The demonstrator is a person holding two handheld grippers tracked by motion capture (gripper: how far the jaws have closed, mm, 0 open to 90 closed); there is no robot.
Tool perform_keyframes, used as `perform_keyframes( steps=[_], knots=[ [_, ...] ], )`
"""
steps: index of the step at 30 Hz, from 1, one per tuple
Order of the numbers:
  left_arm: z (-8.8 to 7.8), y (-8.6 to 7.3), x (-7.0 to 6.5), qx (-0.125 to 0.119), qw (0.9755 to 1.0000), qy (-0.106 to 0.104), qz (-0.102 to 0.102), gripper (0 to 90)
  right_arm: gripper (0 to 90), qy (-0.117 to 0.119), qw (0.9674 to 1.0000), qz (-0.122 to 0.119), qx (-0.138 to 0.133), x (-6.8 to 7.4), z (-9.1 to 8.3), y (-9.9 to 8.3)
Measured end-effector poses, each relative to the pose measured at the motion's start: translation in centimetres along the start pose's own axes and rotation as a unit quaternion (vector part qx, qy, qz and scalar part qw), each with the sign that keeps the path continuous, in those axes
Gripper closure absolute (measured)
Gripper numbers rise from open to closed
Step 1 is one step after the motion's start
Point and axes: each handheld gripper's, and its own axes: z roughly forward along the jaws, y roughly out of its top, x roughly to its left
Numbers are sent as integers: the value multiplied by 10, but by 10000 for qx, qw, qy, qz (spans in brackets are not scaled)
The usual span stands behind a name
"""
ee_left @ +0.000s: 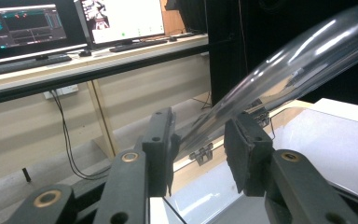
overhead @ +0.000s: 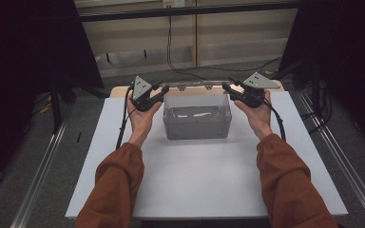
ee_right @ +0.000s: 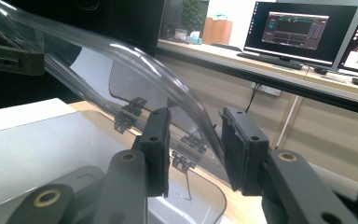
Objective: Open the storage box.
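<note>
A white rectangular table board (overhead: 204, 180) is lying under the high view, and a grey rectangular plastic box (overhead: 197, 122) is sitting on it toward twelve o'clock from the board's middle. A clear plastic hinged lid (overhead: 197, 86) is standing open along the box's far edge, at twelve o'clock of the box.

The person's arms in rust-orange sleeves (overhead: 116, 190) are reaching in from six o'clock, one on each side of the box.

The left gripper (overhead: 158, 91) is hovering at ten o'clock of the box, at the lid's left corner. In the left gripper view its jaws are standing spread, with the curved lid edge (ee_left: 279, 74) running between them; whether the pads are touching it, I cannot tell.

The right gripper (overhead: 229, 88) is hovering at two o'clock of the box, at the lid's right corner. In the right gripper view its jaws are likewise spread, the lid edge (ee_right: 135, 60) passing between them above small hinges (ee_right: 129, 112).
</note>
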Motion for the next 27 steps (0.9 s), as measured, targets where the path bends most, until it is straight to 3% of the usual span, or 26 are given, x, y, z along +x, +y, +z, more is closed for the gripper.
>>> perform_keyframes(
  steps=[6, 13, 18, 21, 24, 27],
  knots=[
    [6, -4, 3, 56, 10000, 41, -29, 637, 622, -18, 10000, 20, -42, -1, 1, 0],
    [10, -3, 6, 80, 9999, 106, 106, 583, 635, -21, 10000, 37, -46, -3, 3, 3],
    [15, -2, 7, 48, 9999, 31, 129, 643, 643, -84, 9999, 67, -83, -6, 7, 5],
    [17, -5, 9, 65, 9999, 52, 92, 644, 645, -104, 9998, 91, -122, -7, 9, 6],
    [18, -8, 13, 46, 9998, 130, -129, 639, 647, -80, 9999, 100, -108, -9, 9, 6],
    [21, -8, 15, 53, 9998, 122, -130, 636, 657, -66, 9999, 65, -72, -11, 11, 8]
  ],
)
